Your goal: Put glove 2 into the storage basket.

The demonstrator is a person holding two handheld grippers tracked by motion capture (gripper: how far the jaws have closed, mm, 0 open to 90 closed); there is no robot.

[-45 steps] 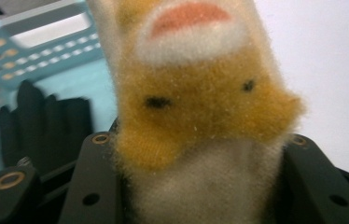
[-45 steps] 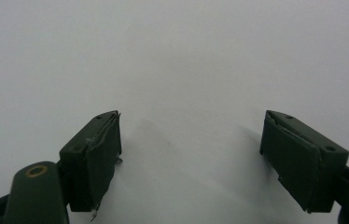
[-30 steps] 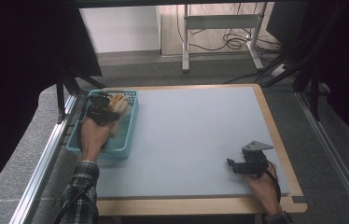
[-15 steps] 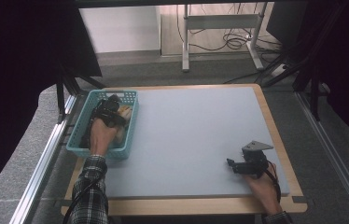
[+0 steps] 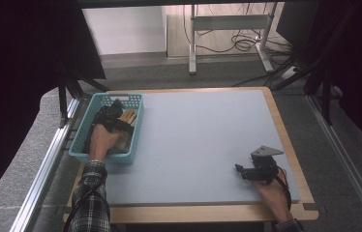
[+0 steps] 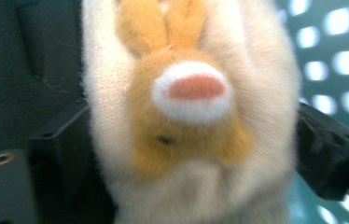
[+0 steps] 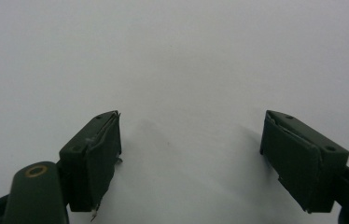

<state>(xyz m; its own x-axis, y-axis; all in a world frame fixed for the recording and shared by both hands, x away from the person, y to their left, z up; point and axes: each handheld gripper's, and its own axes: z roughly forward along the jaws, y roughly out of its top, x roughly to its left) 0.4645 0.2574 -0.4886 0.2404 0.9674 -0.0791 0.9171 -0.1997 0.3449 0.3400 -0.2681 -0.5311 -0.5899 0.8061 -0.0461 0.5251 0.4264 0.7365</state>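
Plush rabbit point(image 6: 186, 126) lies in the teal basket point(image 5: 84, 145) at the tabletop's point(image 5: 203, 145) left edge: soft, light, squashy, best pinched across its body. Left claw point(image 5: 116, 118), jaws just opened wide, straddles it loosely. Right claw point(image 7: 191, 154) rests open, empty.

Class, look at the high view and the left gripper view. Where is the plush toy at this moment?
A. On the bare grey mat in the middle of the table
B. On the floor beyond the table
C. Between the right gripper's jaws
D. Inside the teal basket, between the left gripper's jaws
D: the plush toy lies in the teal basket, between the jaws of the left gripper.
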